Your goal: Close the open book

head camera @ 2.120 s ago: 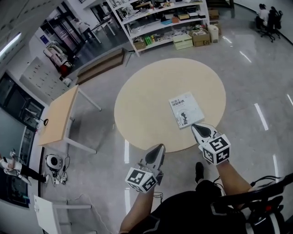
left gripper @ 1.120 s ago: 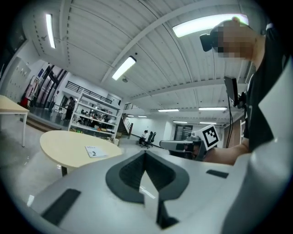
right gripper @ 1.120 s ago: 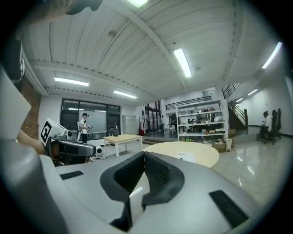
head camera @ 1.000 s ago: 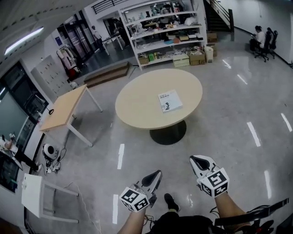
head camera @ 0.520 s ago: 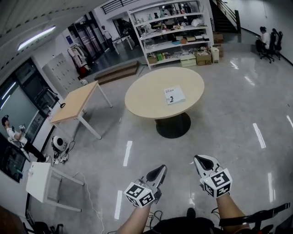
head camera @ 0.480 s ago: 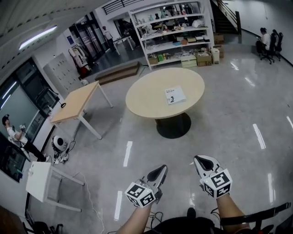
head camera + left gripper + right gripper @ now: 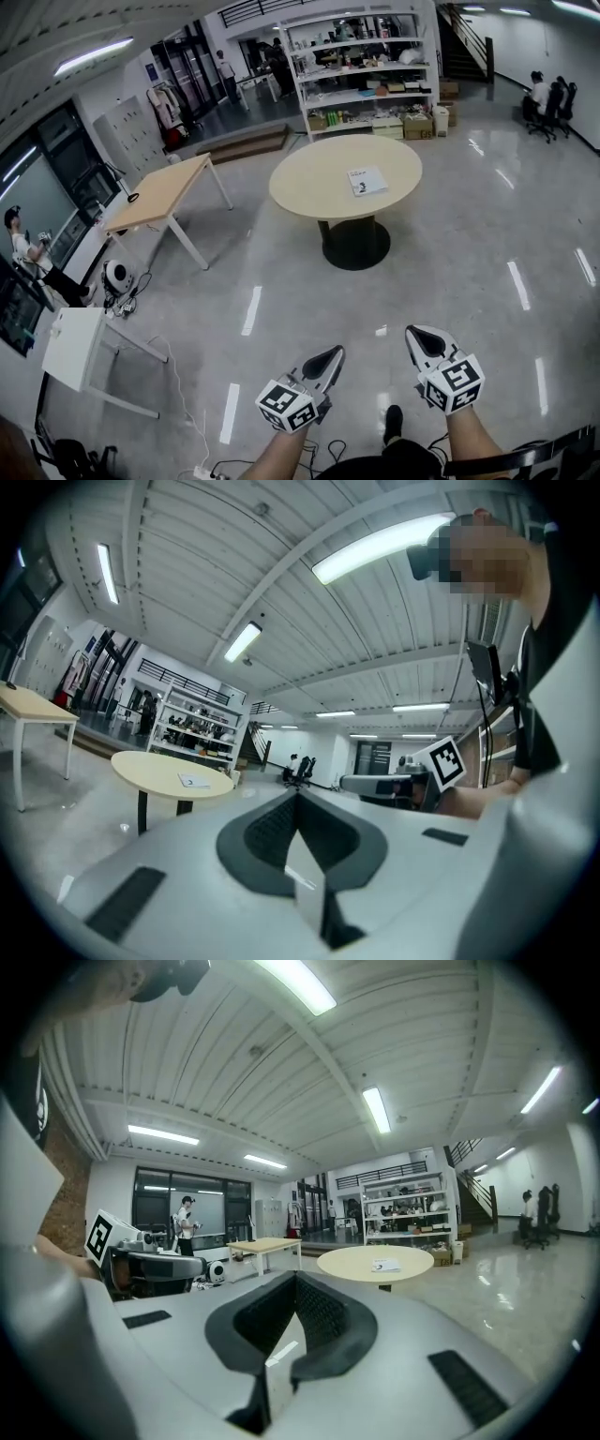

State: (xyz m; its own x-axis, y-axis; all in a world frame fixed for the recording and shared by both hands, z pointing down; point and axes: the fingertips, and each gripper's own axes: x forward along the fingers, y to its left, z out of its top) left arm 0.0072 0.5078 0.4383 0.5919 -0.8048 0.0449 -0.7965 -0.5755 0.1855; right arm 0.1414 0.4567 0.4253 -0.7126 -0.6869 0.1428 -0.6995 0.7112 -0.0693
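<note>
The book [image 7: 367,181] lies flat and cover-up on the round table [image 7: 309,192], a little right of the middle of the top and clear of every edge. It is a thin white rectangle with a dark print, and it looks shut, so the job reads as done. The table has a pale, smooth disc for a top on one dark pedestal, and it stands well apart from the person across a glossy grey floor [image 7: 459,253] streaked with reflected light. The left gripper [image 7: 331,353] and the right gripper [image 7: 418,336] hang low and level in front of the person. Both have white shells and dark ribbed pads, with jaws pressed together to a point on nothing, likely parked because nothing needs handling.
</note>
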